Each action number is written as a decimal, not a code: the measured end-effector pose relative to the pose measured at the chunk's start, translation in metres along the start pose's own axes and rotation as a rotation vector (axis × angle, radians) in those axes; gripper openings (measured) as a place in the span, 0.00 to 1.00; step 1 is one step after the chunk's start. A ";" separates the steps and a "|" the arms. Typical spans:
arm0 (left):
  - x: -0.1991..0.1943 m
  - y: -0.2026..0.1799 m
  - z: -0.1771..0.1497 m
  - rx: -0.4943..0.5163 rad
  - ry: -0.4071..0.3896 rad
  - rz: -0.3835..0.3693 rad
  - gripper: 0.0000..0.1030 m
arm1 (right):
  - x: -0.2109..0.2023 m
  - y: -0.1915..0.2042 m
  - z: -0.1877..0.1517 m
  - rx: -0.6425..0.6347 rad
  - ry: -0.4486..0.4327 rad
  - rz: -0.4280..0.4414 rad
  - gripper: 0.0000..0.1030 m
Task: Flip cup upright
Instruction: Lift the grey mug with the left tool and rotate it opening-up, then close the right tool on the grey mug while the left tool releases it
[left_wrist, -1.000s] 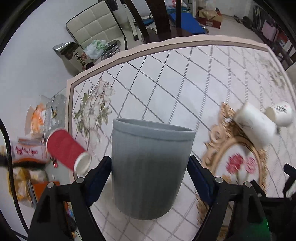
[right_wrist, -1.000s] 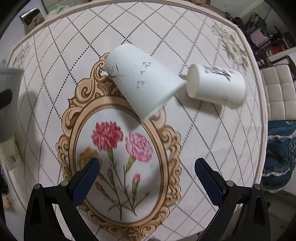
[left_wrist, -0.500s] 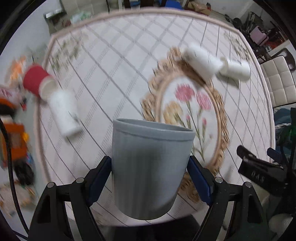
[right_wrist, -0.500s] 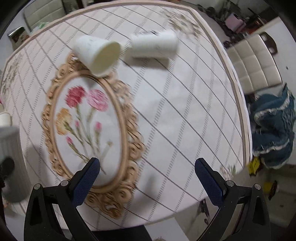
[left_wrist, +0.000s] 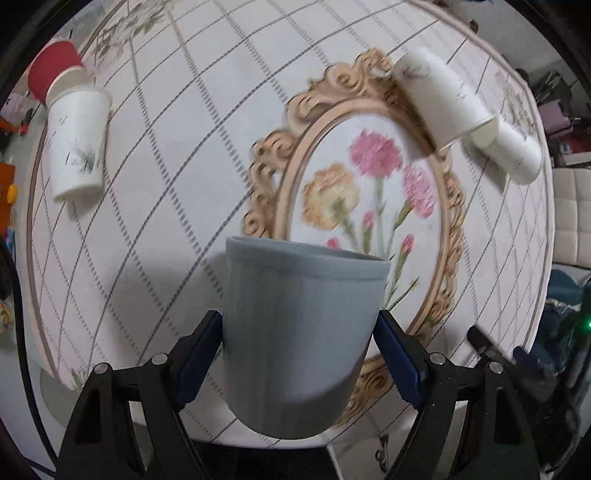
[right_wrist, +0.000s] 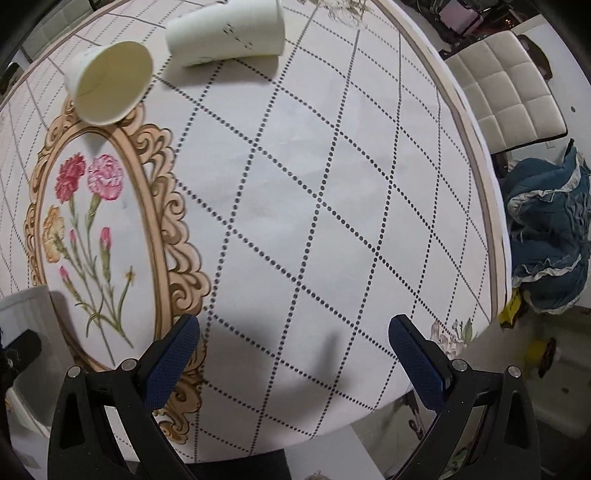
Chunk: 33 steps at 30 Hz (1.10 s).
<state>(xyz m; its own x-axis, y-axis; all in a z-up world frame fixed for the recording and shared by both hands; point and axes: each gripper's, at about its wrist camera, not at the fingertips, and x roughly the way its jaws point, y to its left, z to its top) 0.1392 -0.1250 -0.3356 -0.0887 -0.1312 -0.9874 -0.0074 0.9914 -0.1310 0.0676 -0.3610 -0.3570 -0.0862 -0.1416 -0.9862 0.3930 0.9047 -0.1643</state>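
My left gripper (left_wrist: 299, 347) is shut on a grey ribbed cup (left_wrist: 299, 336), held above the near edge of the round table, rim pointing away from the camera. The cup's side also shows at the left edge of the right wrist view (right_wrist: 26, 325). My right gripper (right_wrist: 293, 354) is open and empty above the table's near right part. Two white paper cups lie on their sides at the far side: one on the gold frame print (right_wrist: 110, 81) (left_wrist: 439, 96), one beyond it (right_wrist: 229, 33) (left_wrist: 509, 151).
A white paper cup (left_wrist: 77, 140) and a red cup (left_wrist: 53, 75) lie on their sides at the table's left. The tablecloth (right_wrist: 314, 184) has a diamond grid and a flower medallion (left_wrist: 369, 206). A white chair (right_wrist: 513, 92) and blue cloth (right_wrist: 546, 236) stand right of the table.
My left gripper swung with the grey cup from facing the far left of the table to looking down over its middle. My right gripper drew back and turned right, away from the white cups.
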 end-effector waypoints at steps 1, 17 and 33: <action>0.000 -0.003 0.002 -0.001 -0.005 0.015 0.80 | 0.003 -0.001 0.001 -0.004 0.004 -0.003 1.00; -0.007 -0.019 0.006 0.088 -0.027 0.068 0.96 | 0.014 0.001 0.007 -0.041 0.017 0.027 1.00; -0.085 0.051 -0.023 0.149 -0.367 0.278 1.00 | -0.046 0.037 -0.025 -0.108 -0.078 0.157 1.00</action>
<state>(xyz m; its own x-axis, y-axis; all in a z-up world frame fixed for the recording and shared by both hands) 0.1236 -0.0634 -0.2560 0.2905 0.1188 -0.9495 0.1122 0.9812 0.1571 0.0631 -0.3105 -0.3169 0.0414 -0.0223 -0.9989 0.2951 0.9554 -0.0091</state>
